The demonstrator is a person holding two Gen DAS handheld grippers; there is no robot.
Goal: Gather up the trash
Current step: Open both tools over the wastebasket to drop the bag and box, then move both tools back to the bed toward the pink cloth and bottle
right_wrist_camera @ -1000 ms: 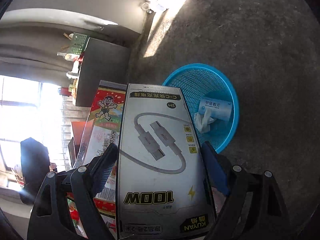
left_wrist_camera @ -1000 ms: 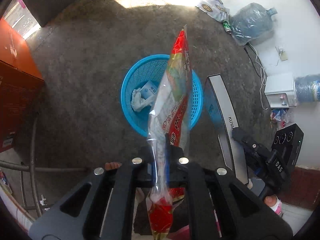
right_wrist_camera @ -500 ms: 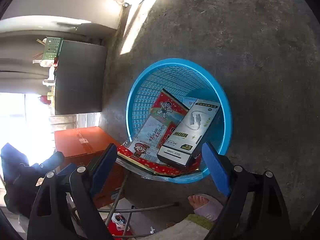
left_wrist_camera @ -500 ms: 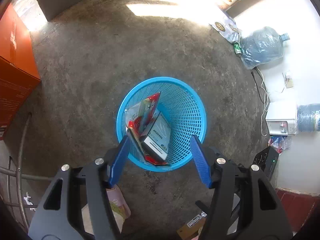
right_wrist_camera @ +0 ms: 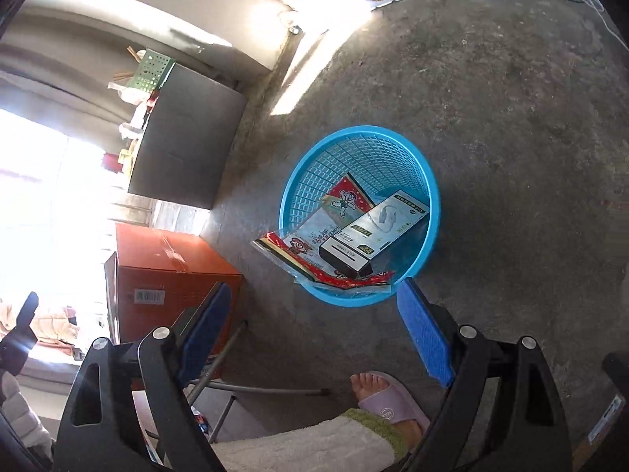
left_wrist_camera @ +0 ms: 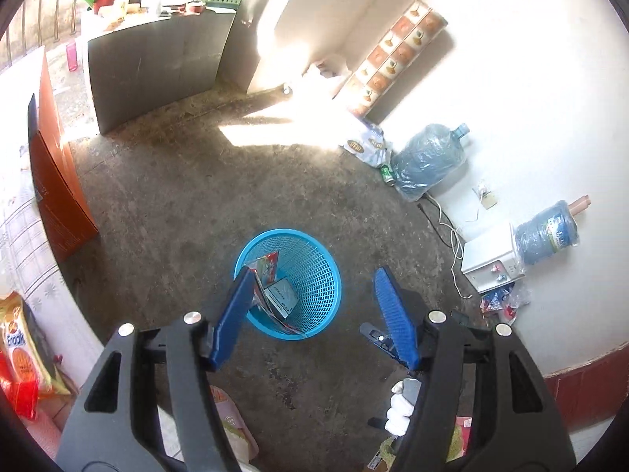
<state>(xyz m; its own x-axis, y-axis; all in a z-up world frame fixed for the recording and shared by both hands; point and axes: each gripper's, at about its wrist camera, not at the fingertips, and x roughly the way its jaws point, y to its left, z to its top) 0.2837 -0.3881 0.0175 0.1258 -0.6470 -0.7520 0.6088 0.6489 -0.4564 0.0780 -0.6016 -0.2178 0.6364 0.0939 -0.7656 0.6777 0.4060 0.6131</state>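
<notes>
A blue mesh basket [left_wrist_camera: 314,303] [right_wrist_camera: 432,212] stands on the concrete floor. Inside it lie a red snack wrapper [left_wrist_camera: 268,264] [right_wrist_camera: 343,200] and a white cable box [left_wrist_camera: 281,295] [right_wrist_camera: 373,232], the box resting on the wrapper. My left gripper [left_wrist_camera: 313,273] hangs high above the basket; its jaws are opening and nothing is between them. In the right wrist view my right gripper [right_wrist_camera: 315,284] stands open and empty above the basket's near rim.
An orange carton [left_wrist_camera: 55,196] [right_wrist_camera: 169,267] and a grey cabinet [left_wrist_camera: 157,67] stand to the left. Water bottles [left_wrist_camera: 428,161] and a white dispenser [left_wrist_camera: 491,263] line the right wall. A person's sandalled foot [right_wrist_camera: 389,397] and metal legs [right_wrist_camera: 236,385] are near me.
The left gripper let go of the red wrapper and the right let go of the white box; both landed in the basket. Both grippers rose away, the left one much higher.
</notes>
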